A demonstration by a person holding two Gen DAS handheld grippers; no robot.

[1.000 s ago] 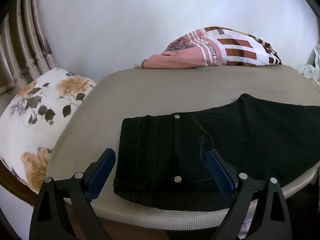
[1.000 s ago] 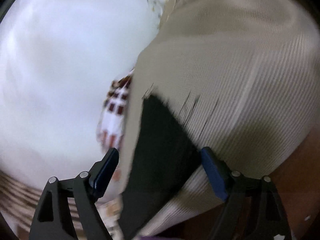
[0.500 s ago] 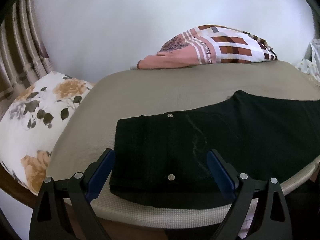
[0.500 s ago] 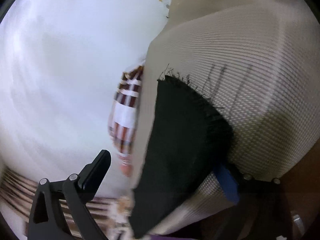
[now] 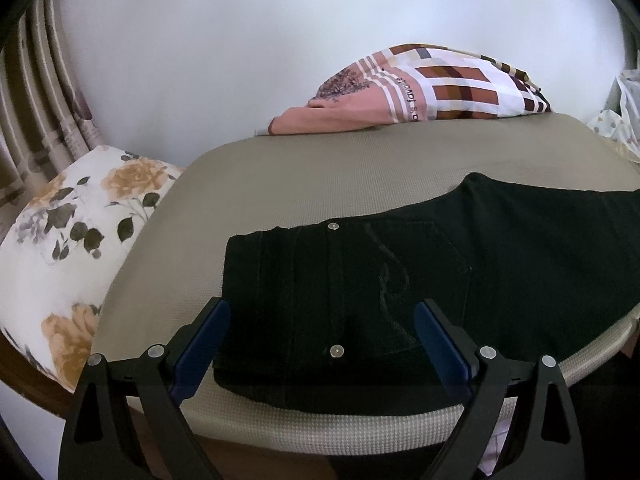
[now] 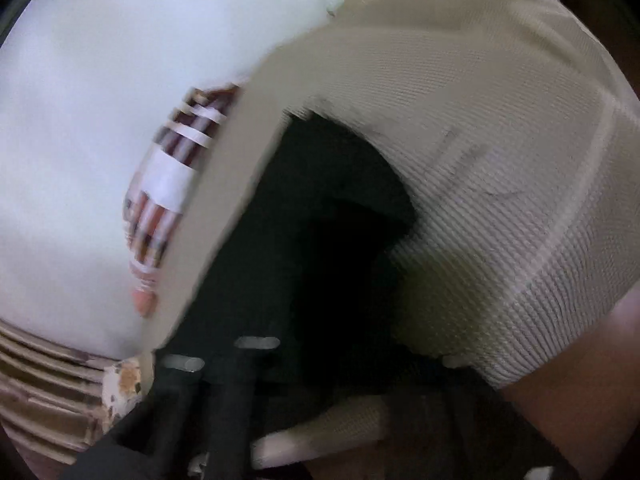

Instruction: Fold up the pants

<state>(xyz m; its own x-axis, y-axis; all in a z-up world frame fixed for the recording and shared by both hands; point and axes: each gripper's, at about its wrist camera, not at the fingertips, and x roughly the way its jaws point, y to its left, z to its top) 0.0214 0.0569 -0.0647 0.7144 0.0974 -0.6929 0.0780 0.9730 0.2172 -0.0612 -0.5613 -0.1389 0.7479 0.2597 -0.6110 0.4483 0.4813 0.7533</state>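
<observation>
**Left hand-held gripper spread over waistband; right view blurred on leg end**

My left hand-held gripper (image 5: 322,320) stands wide apart, both blue pads (image 5: 202,346) clear of cloth, held low and level at the near edge of the bed (image 5: 360,168). Between the fingers I see the waistband end of the black pants (image 5: 400,280), two metal rivets showing on it. The pants lie flat on the grey-beige mattress cover, long axis running across my view: waistband to the left, leg trailing off to the right and slightly away from me. Compared with half a second ago, this view has hardly changed; the spread is the same and the waistband sits in much the same place.

My right hand-held gripper (image 6: 256,384) is rolled well over, so the bed (image 6: 500,200) tilts steeply in its view. The frame is smeared by motion. Dark fabric of the pants (image 6: 304,216) fills the space at the fingers, and I cannot tell whether they are closed on it or apart. Half a second ago the fingers were distinct; now only blurred dark shapes show.

Beyond the pants, a checked and pink cloth (image 5: 420,88) lies at the far edge against the white wall (image 5: 280,40). A floral pillow (image 5: 68,240) rests left of the bed, beside striped curtains (image 5: 36,100).
</observation>
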